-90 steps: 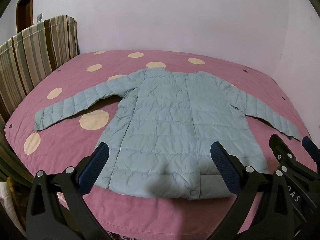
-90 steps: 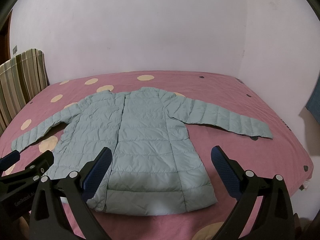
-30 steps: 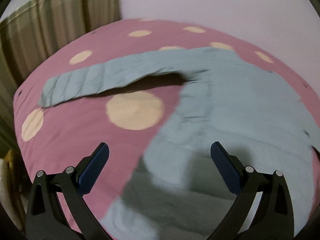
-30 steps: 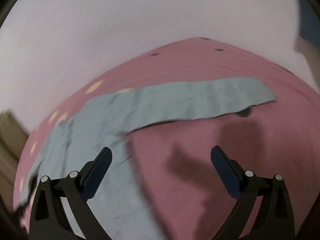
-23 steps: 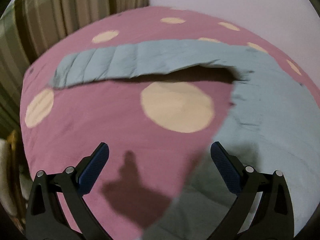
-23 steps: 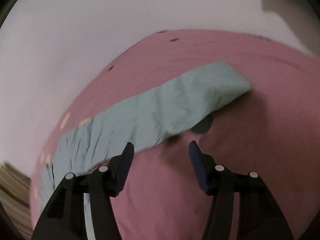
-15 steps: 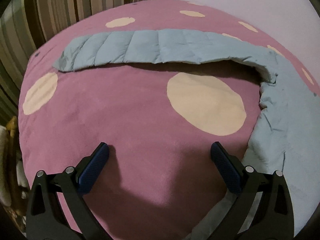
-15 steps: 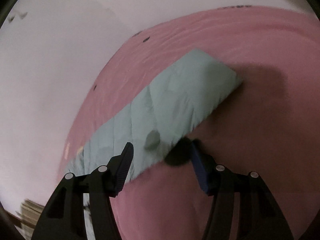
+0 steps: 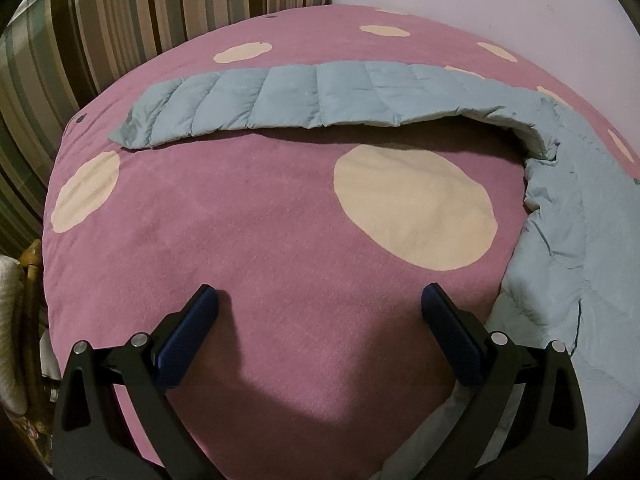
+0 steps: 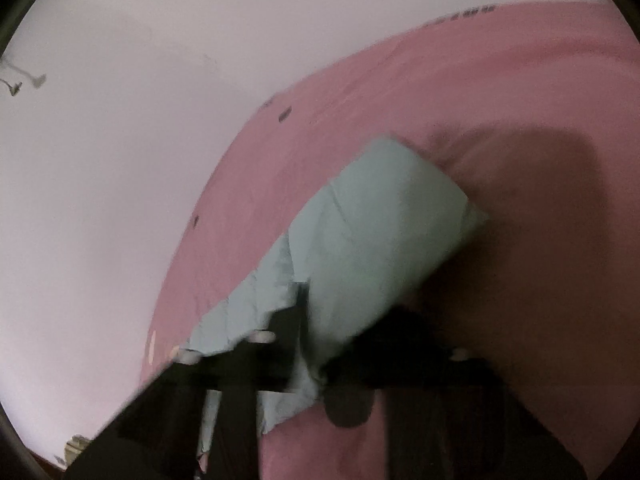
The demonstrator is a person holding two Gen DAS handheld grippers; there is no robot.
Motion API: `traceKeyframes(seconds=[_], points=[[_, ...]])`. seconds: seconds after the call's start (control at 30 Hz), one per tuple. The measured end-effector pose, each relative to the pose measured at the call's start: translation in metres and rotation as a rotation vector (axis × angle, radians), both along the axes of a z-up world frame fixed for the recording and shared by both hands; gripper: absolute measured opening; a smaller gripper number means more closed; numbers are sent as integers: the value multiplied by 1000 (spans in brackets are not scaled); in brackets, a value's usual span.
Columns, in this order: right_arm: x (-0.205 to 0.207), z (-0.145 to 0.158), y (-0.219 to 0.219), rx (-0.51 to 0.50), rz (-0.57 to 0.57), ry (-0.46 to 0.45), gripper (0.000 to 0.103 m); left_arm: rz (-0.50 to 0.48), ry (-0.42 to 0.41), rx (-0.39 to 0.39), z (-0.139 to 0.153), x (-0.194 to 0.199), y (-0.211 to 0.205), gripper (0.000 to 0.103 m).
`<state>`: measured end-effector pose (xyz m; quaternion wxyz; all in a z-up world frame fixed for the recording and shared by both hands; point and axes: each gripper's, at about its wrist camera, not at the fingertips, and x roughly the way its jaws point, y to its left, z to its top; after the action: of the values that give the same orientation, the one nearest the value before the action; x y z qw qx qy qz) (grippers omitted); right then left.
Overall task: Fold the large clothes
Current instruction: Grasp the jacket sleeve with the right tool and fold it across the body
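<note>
Left wrist view: left tool [image 9: 320, 312] stands wide, nothing btwn its pads, over bare pink bed cover [image 9: 280, 240] w/ cream dots. Pale blue jacket [image 9: 580, 240] lies on the bed at right; its left sleeve [image 9: 280, 104] stretches flat across the far side. Striped cushion [image 9: 120, 20] behind.

Right wrist view: blurred. Right tool [image 10: 308, 320] has just been closing, jaws now narrow, pinched on the jacket's other sleeve [image 10: 380, 232] near the cuff, cuff end sticking out past the pads above the bed cover [image 10: 480, 100].
</note>
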<state>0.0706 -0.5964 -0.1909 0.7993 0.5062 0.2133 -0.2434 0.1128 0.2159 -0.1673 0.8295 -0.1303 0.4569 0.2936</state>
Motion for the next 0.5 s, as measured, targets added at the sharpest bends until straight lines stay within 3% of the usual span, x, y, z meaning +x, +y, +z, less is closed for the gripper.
traceKeyframes(seconds=[0.2, 0.37, 0.5], points=[[21, 54, 40, -193, 101, -9, 8, -1, 8, 7, 0, 0, -1, 101], [68, 109, 134, -390, 325, -39, 8, -1, 9, 6, -1, 2, 0, 101], [110, 134, 215, -465, 507, -69, 8, -2, 9, 5, -1, 1, 1, 101]])
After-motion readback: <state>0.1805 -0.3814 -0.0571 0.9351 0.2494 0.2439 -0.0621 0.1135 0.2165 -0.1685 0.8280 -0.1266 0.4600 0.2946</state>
